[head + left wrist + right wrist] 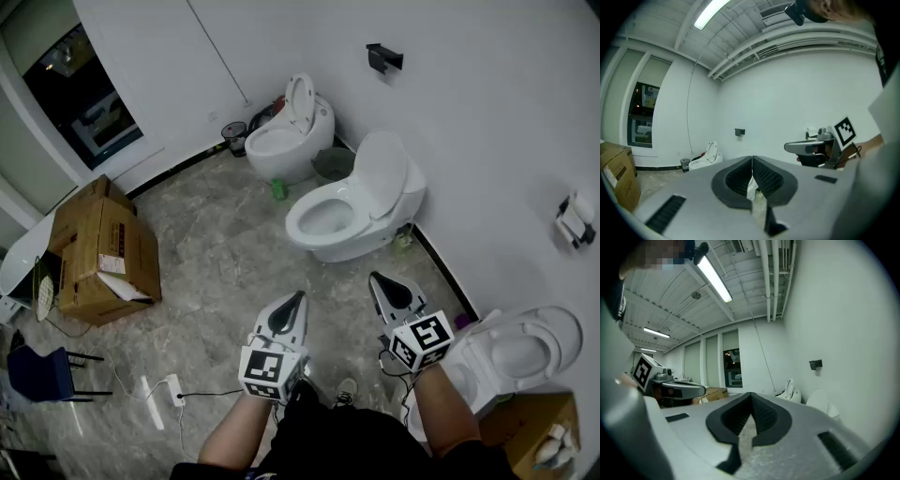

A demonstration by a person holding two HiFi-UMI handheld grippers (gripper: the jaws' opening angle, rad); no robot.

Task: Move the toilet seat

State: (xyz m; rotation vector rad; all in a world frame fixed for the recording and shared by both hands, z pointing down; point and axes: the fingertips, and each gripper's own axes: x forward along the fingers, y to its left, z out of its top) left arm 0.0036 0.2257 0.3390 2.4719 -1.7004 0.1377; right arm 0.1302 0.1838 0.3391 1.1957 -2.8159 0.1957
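Nothing looks begun: the left gripper [296, 300] and right gripper [377, 279] hover empty, jaws pressed together, well short of the middle toilet [361, 246], where the seat [343, 194] lies flat on the bowl below the raised lid [380, 173], so approach and move remain.

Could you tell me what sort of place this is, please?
Probably a test room or storeroom for bathroom fittings: the far toilet, middle toilet and near toilet line one white wall without partitions, and a cardboard box sits opposite.
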